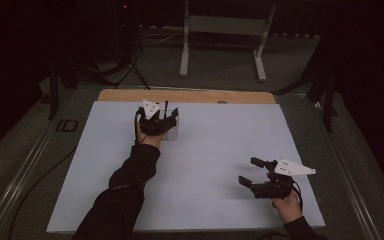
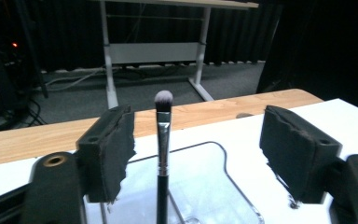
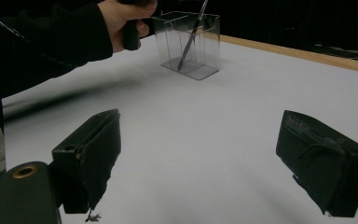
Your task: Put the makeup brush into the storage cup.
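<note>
Brush upright in clear holder, handle standing between my left gripper pads, untouched; jaws wide, gripping nothing. Long axis vertical, bristles up. My right gripper well apart over bare tabletop, open, empty. Left hand nearer.

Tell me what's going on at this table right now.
A person holds a tool in each hand over a white table. The left tool stands open around a black-handled makeup brush with a pale tip, which stands in a clear plastic holder at the table's far side; the pads do not touch it. The right tool sits open and empty near the front right corner.
</note>
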The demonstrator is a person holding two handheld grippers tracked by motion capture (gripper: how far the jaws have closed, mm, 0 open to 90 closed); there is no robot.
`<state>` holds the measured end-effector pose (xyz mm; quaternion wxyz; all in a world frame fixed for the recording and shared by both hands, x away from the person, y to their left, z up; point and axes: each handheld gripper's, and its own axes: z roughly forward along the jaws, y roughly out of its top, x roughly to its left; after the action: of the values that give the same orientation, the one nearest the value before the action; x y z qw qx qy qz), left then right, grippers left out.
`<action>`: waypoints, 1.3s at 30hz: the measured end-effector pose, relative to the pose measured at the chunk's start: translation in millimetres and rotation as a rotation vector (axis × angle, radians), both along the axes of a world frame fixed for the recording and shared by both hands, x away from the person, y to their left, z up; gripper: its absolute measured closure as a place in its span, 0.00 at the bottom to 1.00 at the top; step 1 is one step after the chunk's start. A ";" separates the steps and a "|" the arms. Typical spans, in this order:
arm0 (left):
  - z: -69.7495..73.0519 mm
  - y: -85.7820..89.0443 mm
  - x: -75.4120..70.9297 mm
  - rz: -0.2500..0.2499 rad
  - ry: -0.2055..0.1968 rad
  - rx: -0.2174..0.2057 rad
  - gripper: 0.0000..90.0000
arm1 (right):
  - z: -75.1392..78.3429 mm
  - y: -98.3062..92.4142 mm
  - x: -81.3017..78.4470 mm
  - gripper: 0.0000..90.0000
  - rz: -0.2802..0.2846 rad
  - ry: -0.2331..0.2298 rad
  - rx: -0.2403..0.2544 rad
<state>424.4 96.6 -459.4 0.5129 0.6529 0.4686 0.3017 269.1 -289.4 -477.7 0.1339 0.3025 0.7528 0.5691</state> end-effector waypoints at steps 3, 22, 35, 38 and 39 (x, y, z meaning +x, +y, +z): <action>4.2 -0.6 0.5 0.014 0.032 -0.006 0.19 | 0.1 0.0 0.0 0.16 0.000 0.001 0.000; 36.3 -2.1 -16.4 -0.127 0.114 -0.036 0.01 | 0.9 -0.5 0.0 0.16 -0.001 -0.006 0.000; 51.7 12.4 -41.9 -0.223 0.114 -0.025 0.01 | 1.3 0.0 -0.2 0.16 -0.005 -0.007 -0.003; 54.1 14.7 -50.6 -0.261 0.103 -0.012 0.01 | 1.2 0.0 -0.2 0.15 -0.005 -0.006 -0.004; 54.7 15.6 -52.5 -0.270 0.102 -0.014 0.01 | 1.1 -0.1 0.0 0.16 -0.005 -0.006 -0.002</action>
<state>371.9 112.2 -404.7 0.5290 0.7207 0.4042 0.1932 269.1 -289.5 -476.6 0.1378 0.3027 0.7523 0.5687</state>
